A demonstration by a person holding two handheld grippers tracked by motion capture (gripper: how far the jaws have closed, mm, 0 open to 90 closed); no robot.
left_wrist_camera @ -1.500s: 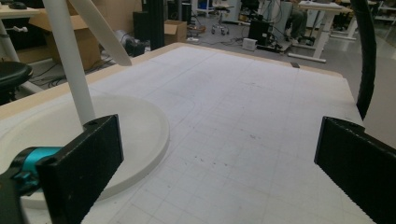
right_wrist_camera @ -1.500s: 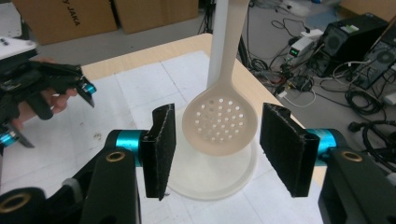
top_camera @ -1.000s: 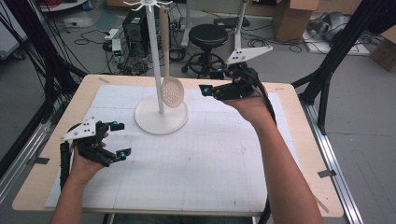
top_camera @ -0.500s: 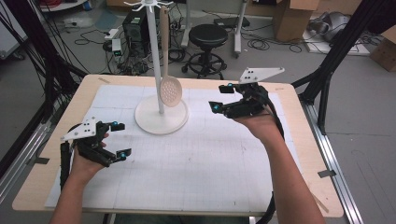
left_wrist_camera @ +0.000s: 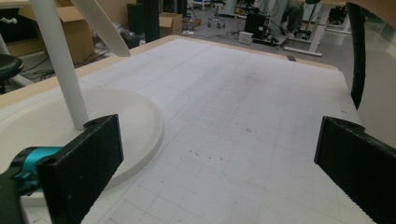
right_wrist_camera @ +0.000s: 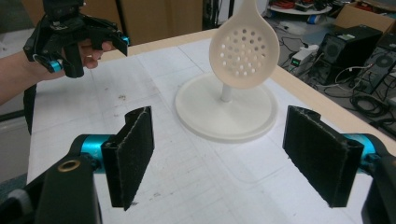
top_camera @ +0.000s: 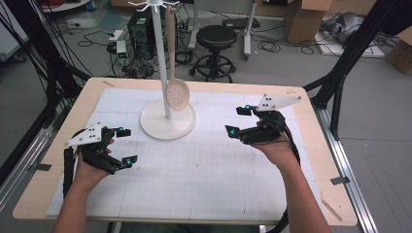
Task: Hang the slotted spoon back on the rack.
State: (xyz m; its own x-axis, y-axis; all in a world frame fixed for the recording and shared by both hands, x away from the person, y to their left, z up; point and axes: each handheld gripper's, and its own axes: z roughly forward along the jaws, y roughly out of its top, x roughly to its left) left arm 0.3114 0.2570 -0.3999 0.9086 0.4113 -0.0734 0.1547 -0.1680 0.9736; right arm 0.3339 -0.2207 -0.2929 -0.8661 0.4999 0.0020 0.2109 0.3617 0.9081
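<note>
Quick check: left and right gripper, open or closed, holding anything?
Left gripper: open, nothing between its jaws.
Right gripper: open, jaws have just been opening, nothing between them.

floor: grey (cables strewn) | black stool point(top_camera: 216, 36) | cardboard boxes point(top_camera: 305, 14)

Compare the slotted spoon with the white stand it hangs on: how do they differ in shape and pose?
The slotted spoon hangs clear of the table; the stand rests on it by a round base. The spoon ends in a perforated oval bowl; the stand's pole is plain, topped with hooks. The spoon looks cream, the stand whiter. Both are pale and upright.
</note>
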